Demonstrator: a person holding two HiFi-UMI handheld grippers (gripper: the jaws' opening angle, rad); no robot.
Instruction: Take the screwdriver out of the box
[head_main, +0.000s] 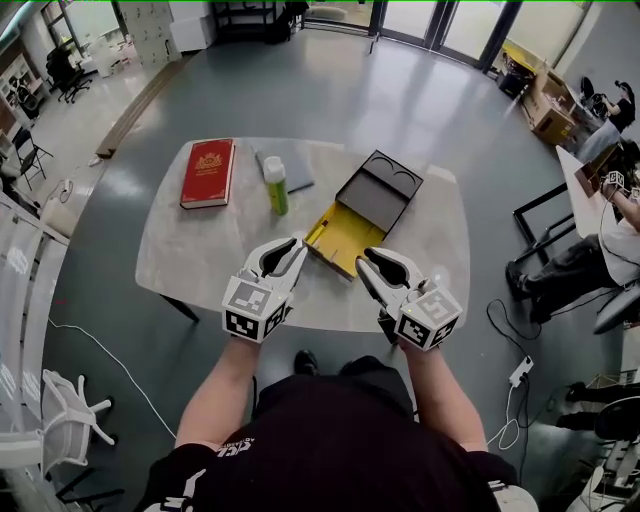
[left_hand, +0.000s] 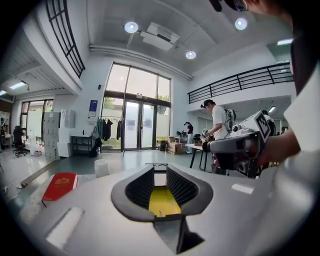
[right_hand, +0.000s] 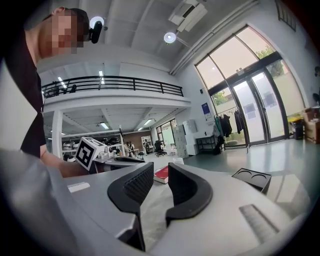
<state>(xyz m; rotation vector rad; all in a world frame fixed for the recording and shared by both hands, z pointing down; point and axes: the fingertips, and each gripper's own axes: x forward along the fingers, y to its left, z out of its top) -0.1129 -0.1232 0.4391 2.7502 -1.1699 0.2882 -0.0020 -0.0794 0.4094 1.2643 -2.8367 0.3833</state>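
table: one
red book: one, at 11 o'clock on the table
green bottle: one, white-capped, upright at 12 o'clock
grey pad: one, flat, just behind the bottle
box: one, open, at 1 o'clock
yellow tray: one
dark lid: one
round hollows in the lid: two
grippers: two, left gripper and right gripper, at 6 o'clock
marker cubes: two, one per gripper
white chair: one, on the floor at 8 o'clock
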